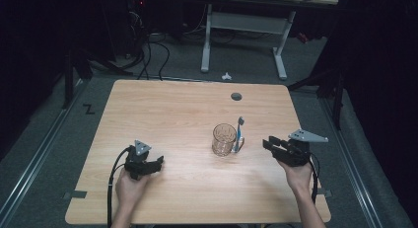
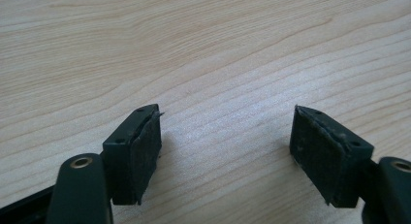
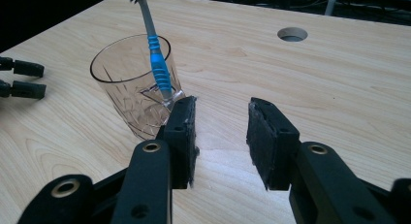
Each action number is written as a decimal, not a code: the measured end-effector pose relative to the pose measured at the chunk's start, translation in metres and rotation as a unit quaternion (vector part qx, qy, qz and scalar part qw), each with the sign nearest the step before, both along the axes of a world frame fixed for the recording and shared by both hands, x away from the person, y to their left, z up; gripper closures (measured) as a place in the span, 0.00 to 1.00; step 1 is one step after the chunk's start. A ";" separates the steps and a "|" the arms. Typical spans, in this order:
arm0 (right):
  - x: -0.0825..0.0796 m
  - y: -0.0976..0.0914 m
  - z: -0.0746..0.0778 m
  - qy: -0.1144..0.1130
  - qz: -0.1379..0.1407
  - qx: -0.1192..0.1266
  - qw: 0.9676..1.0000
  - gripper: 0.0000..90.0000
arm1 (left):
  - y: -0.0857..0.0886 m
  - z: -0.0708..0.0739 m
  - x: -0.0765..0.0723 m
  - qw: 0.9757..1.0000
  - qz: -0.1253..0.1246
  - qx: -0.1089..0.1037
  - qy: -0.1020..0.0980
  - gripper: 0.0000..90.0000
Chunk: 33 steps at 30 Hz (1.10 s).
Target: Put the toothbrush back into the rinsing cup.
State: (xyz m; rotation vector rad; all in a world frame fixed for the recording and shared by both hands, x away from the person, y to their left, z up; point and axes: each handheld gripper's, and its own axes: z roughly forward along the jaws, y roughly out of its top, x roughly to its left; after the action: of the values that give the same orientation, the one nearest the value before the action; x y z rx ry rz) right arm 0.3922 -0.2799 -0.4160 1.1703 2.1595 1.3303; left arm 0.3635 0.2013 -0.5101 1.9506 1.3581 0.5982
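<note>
My right tongs (image 1: 272, 143) hang released w/ nothing between the jaws, just beside the glass (image 1: 224, 139) near the middle of the table (image 1: 162, 109), low and pointed at it, prob. so I can close in on it or the toothbrush (image 1: 239, 133) w/o much travel. The toothbrush leans in the glass, bristles up, handle against the rim on my right-tongs side, so it's the easy thing to reach. Left tongs (image 1: 158, 163) are also released & empty, low over bare wood well apart from the glass, out of the way.
</note>
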 end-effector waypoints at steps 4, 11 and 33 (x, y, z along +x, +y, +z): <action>0.000 -0.002 -0.003 0.004 -0.005 0.005 1.000 0.70 | 0.000 0.000 0.000 1.000 0.000 0.000 0.000 0.31; 0.002 -0.005 -0.010 0.005 -0.010 0.014 1.000 0.71 | 0.000 0.000 0.000 1.000 0.000 0.000 0.000 0.31; 0.000 -0.002 -0.034 0.032 -0.012 0.011 0.999 0.70 | 0.000 0.000 0.000 1.000 0.000 0.000 0.000 0.31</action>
State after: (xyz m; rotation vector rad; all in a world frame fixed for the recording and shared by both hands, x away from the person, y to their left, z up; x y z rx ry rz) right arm 0.3925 -0.2824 -0.4497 1.2577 2.1739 1.3264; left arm 0.3635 0.2013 -0.5101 1.9510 1.3581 0.5987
